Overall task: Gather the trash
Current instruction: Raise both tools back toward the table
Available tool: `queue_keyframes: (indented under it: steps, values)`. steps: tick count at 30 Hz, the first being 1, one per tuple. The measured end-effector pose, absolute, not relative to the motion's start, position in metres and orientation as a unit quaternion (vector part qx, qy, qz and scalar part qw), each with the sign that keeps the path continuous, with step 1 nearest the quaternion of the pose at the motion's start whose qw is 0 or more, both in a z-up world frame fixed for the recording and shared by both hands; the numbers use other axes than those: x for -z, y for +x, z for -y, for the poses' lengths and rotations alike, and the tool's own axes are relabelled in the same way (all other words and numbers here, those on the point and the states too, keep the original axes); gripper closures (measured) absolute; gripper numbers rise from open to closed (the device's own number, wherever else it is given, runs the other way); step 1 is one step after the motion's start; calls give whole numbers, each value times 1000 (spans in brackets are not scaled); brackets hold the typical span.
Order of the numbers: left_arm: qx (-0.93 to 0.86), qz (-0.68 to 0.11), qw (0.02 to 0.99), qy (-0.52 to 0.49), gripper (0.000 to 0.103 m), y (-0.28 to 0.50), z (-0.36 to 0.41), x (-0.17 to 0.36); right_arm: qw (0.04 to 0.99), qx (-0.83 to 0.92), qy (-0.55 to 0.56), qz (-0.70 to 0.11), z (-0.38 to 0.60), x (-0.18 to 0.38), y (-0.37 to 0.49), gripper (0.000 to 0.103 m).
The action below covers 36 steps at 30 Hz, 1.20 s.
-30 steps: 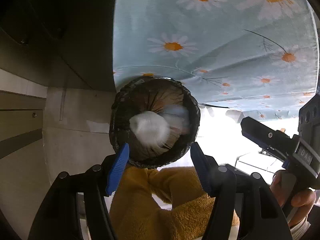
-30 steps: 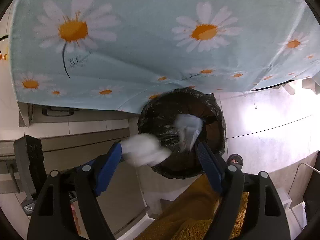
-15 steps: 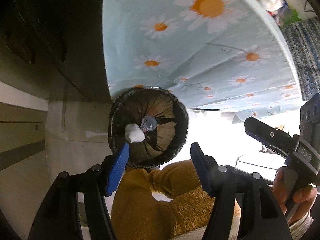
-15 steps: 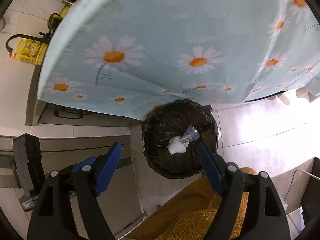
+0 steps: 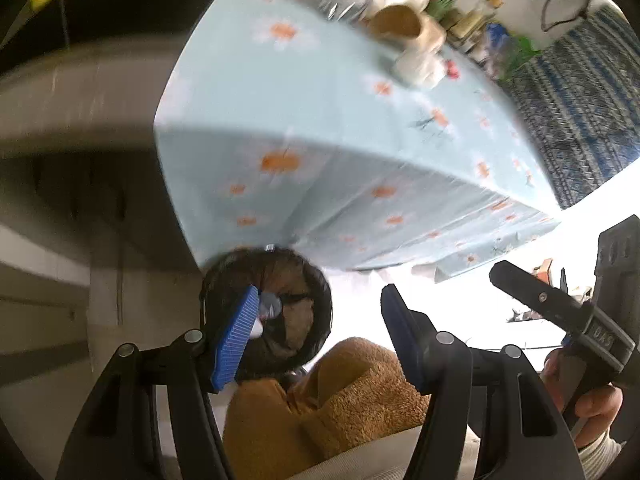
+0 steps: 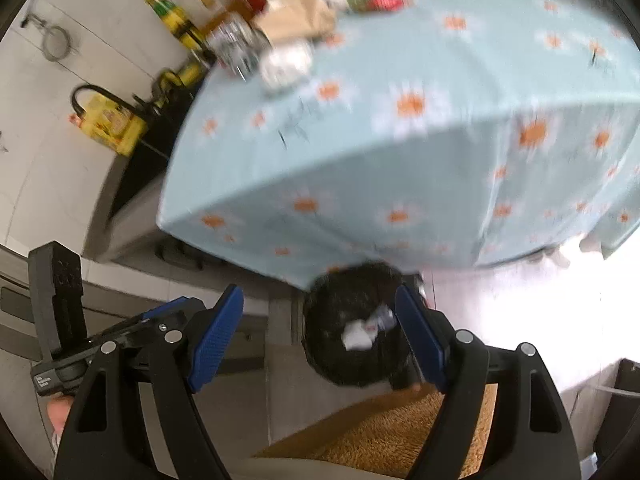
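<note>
A round bin lined with a black bag (image 5: 296, 312) (image 6: 340, 312) stands on the floor under the table's edge. White crumpled paper (image 6: 356, 334) and a small clear cup (image 5: 270, 306) lie inside it. My left gripper (image 5: 318, 316) hangs open high above the bin, with nothing between its blue pads. My right gripper (image 6: 318, 320) is open and empty too, also high over the bin. More trash lies on the table: a crumpled white wad (image 6: 286, 62) (image 5: 416, 66) and a brown paper bag (image 5: 404, 26) (image 6: 300, 14).
The table wears a light blue daisy cloth (image 5: 328, 128) (image 6: 420, 132). Bottles and packets (image 6: 224, 20) crowd its far edge. A yellow jug (image 6: 108, 120) sits on a dark counter at left. Fuzzy brown slippers (image 5: 340, 400) are below me. Each view shows the other gripper at its side.
Both grippers have risen well away from the bin, so it looks smaller and the tabletop with its clutter has come into view. The dropped paper and cup have settled inside the bin.
</note>
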State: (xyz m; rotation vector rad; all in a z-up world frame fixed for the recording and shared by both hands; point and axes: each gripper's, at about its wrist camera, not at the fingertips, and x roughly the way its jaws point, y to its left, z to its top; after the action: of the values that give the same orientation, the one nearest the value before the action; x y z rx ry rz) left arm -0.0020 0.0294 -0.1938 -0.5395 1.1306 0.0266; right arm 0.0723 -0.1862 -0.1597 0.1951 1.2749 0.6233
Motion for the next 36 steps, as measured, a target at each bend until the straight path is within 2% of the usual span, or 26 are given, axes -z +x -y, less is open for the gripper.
queue_keyframes:
  steps: [11,18,26,28,31,33,36]
  values:
    - [2,-478,854,-205,41,29,-14,135,802,-302,87,-508,202,100,100,25]
    - [8,-459,868,-192,41,52,0,116,824,-305,69,-473,217,76,133,25]
    - [-15,-460,868,-188,41,97,13,112,819,-327,19,-471,219,82,196,24]
    - [-30,-459,868,-187,29,111,14,114,810,-338,9,-478,217,89,216,23]
    - [-45,-466,862,-196,29,136,17,121,798,-353,0,-488,216,97,243,22]
    - [-60,-471,857,-198,29,151,19,125,792,-363,-11,-491,214,102,264,15]
    - [-76,-478,850,-210,29,170,18,132,781,-376,-17,-499,210,112,296,15]
